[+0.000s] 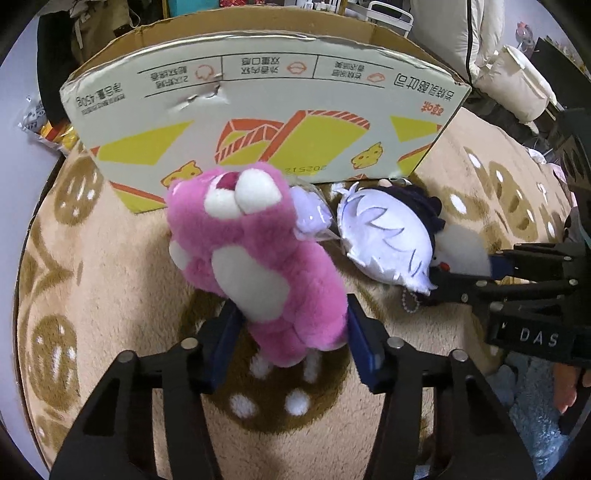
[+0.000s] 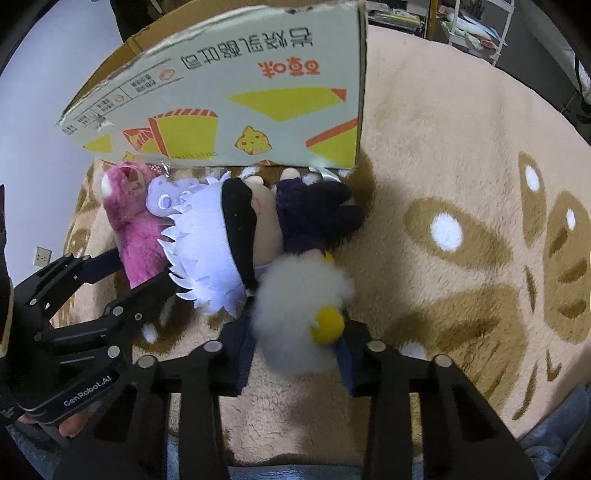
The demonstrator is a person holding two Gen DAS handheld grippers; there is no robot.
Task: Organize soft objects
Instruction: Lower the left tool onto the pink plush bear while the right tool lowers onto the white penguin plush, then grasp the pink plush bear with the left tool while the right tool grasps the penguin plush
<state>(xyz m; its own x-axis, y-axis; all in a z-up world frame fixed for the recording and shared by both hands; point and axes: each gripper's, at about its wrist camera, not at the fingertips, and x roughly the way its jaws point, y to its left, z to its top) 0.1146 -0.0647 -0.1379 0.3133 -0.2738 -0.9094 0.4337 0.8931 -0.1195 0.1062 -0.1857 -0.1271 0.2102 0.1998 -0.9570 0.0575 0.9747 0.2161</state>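
Note:
A pink plush bear [image 1: 258, 258] stands tilted on the rug in front of the cardboard box [image 1: 258, 110]. My left gripper [image 1: 291, 343] is shut on its lower body, with a blue pad against each side. To its right lie a small lavender plush in clear wrap [image 1: 310, 210] and a white-haired doll [image 1: 388, 236]. My right gripper [image 2: 295, 354] is shut on a fluffy white plush with a yellow tip [image 2: 295, 325], which lies against the doll [image 2: 221, 240] and its dark purple body [image 2: 314, 214]. The right wrist view also shows the bear [image 2: 129, 229] and left gripper [image 2: 136, 277].
Everything rests on a beige fleece rug with brown patterns [image 2: 461, 184]. The open-topped box [image 2: 240, 92] stands just behind the toys. Snack packets [image 1: 44, 129] lie at far left. A person's bare toes [image 1: 569, 387] show at lower right. A white shelf rack [image 2: 480, 29] stands beyond the rug.

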